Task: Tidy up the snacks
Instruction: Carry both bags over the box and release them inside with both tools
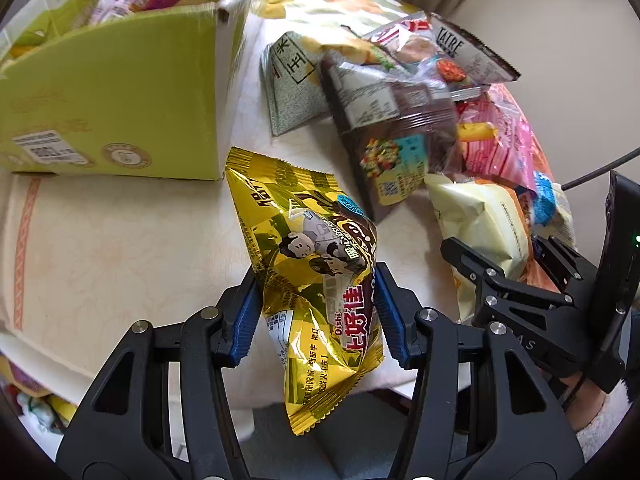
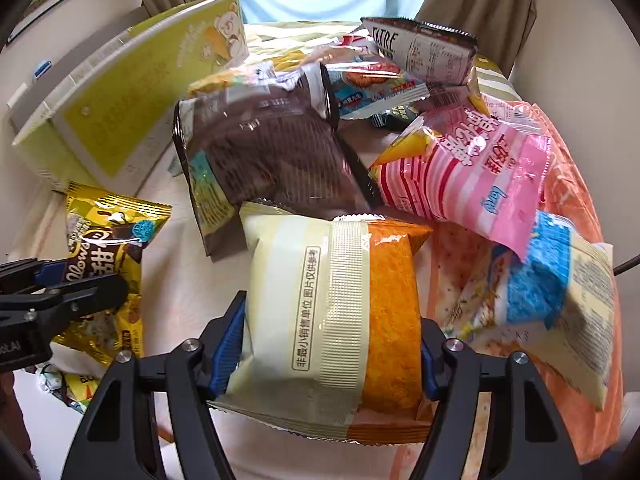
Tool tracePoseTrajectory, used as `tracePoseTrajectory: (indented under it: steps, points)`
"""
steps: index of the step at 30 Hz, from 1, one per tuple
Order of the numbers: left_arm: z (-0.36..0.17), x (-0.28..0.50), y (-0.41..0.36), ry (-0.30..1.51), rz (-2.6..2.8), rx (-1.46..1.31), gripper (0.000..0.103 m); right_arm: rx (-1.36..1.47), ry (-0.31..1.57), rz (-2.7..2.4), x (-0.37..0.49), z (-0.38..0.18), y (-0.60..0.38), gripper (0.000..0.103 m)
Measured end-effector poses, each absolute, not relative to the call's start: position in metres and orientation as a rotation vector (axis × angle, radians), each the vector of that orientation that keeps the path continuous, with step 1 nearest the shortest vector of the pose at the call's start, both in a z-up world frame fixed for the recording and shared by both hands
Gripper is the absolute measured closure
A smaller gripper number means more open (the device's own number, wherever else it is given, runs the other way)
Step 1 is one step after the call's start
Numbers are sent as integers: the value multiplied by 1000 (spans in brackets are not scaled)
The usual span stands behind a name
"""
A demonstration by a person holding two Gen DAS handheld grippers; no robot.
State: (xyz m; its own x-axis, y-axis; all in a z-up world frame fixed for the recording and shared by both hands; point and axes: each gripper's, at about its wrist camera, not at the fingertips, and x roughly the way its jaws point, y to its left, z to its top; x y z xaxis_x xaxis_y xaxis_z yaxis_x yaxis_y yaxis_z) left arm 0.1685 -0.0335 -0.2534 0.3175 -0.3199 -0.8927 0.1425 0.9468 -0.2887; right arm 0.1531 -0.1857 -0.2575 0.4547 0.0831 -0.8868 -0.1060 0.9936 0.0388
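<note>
Snack packets lie heaped on the tabletop (image 1: 120, 240) beside a green cardboard box (image 1: 120, 92). Left claw (image 1: 316, 312) is clamped on a gold Oishi snack bag (image 1: 316, 280), held clear of the tabletop. Right claw (image 2: 328, 344) grips a cream-and-orange packet (image 2: 332, 320) at the heap's near edge, both blue pads pressing its sides.

Glossy, crinkled gold foil packet (image 1: 316, 280). Matt green cardboard box (image 1: 120, 92). Smooth cream-and-orange plastic pouch (image 2: 332, 320), ribbed seam.
</note>
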Motion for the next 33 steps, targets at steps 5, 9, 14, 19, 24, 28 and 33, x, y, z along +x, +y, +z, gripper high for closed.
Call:
tracePoseTrajectory:
  steps: [5,9,14,19,24,28,33]
  points:
    - [-226,153,-32,1178,-297,-181,54,-28,1074,141,140,-235,-186,38]
    - [-195,140,-33,1118,-295,-182,54,-16,1035,157,137,-208,-195,38]
    - [-156,136,-36,1021,-286,-168,54,-28,961,176,132,-170,-197,38]
    - [-117,144,-23,931,-255,-174,54,-53,909,215,137,-137,-187,38]
    - [-94,164,4,878,-223,-178,54,-79,862,247,154,-112,-167,38]
    - [-85,185,33,864,-216,-172,54,-102,824,263,173,-98,-139,38]
    - [-78,218,80,867,-210,-143,54,-100,801,281,198,-88,-94,38]
